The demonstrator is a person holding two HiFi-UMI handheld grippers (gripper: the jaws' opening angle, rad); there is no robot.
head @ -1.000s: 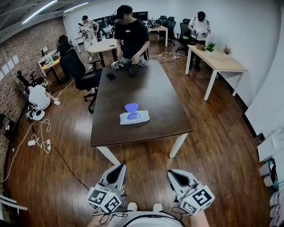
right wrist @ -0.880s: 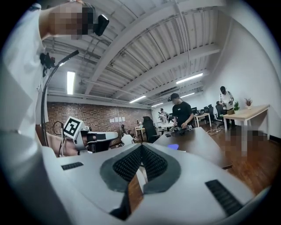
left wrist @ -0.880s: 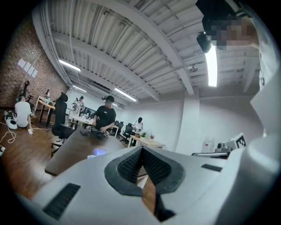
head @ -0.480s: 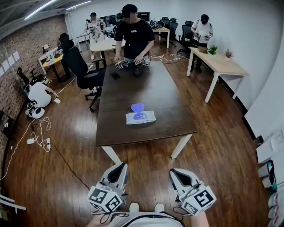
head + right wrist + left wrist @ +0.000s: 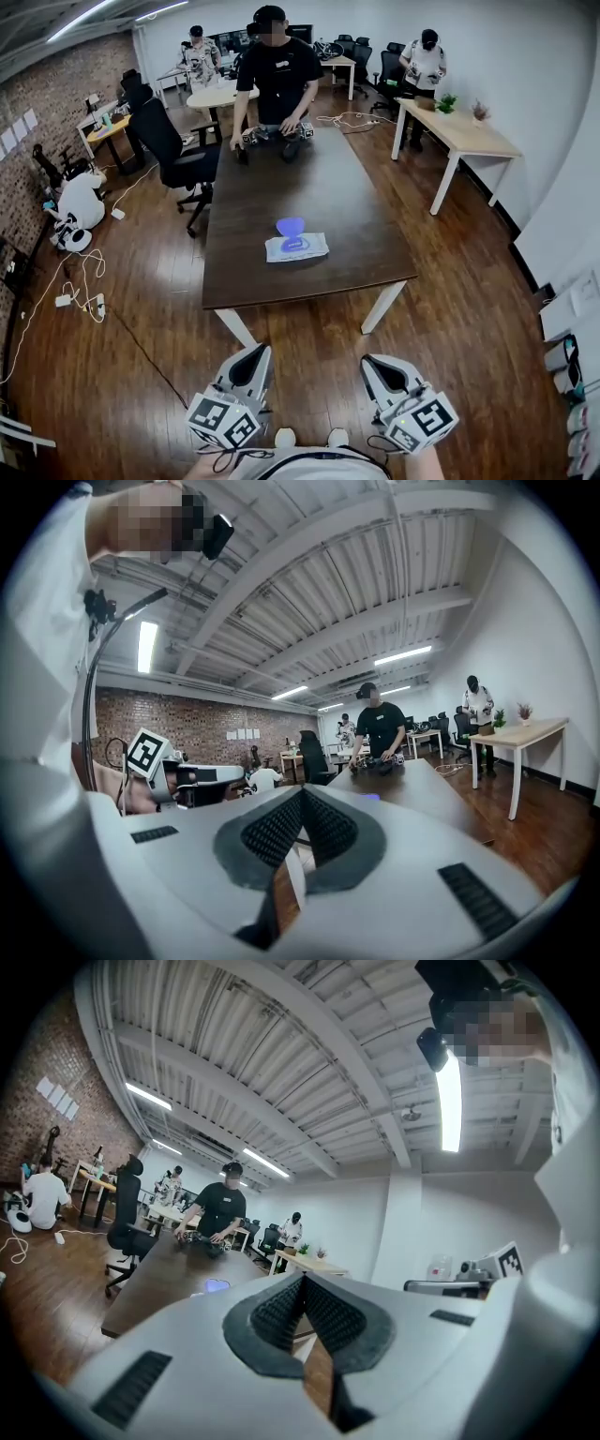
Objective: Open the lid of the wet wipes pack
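The white wet wipes pack [image 5: 298, 248] lies flat on the dark wooden table [image 5: 319, 187], and its blue lid [image 5: 291, 227] stands flipped up at the far side. The blue lid [image 5: 216, 1285] shows small in the left gripper view, and as a faint purple spot [image 5: 367, 797] in the right gripper view. My left gripper [image 5: 251, 352] and right gripper [image 5: 376, 362] hang close to my body, well short of the table's near edge. Both point level towards the table. The left gripper [image 5: 302, 1281] and right gripper [image 5: 300, 795] have their ribbed pads pressed together with nothing between them.
A person [image 5: 274, 70] stands at the table's far end, handling dark devices [image 5: 277, 136] there. A black office chair [image 5: 173, 155] stands left of the table, a white desk [image 5: 464, 131] to the right. Cables [image 5: 80, 295] trail over the wood floor at left.
The pack and table have shifted slightly right in the head view. Both grippers stay low by my body, still shut. The person at the far end has shifted a little.
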